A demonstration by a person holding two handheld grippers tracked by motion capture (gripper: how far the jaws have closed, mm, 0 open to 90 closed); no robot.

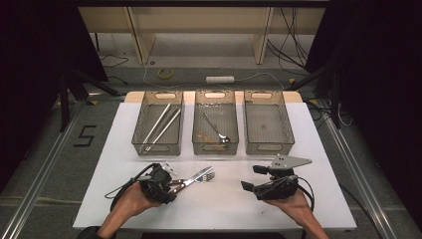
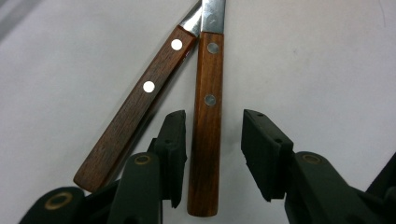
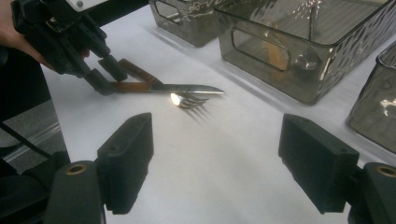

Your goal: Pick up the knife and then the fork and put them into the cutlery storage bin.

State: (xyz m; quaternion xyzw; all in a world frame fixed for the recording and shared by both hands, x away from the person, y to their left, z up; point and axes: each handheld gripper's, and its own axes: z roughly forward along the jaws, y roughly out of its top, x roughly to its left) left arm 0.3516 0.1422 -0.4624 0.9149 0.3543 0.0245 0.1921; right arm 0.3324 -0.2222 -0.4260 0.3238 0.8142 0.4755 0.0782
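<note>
Two wooden-handled pieces of cutlery lie crossed on the white table (image 1: 219,204), a knife (image 2: 207,121) and a fork (image 2: 135,116). My left gripper (image 2: 212,140) straddles the knife's lighter brown handle. The left pad sits against the handle and a gap remains at the right pad, so the jaws are open. The fork's darker handle lies just outside the left jaw. In the right gripper view the knife blade (image 3: 187,87) and fork tines (image 3: 189,100) point away from the left gripper (image 3: 100,70). My right gripper (image 3: 215,168) rests open on the table with nothing between its jaws.
Three smoked plastic trays stand in a row at the back. The left tray (image 1: 158,147) holds two long metal pieces, the middle tray (image 1: 215,148) holds a spoon (image 1: 219,133), and the right tray (image 1: 268,148) holds nothing. Bare table lies between the grippers.
</note>
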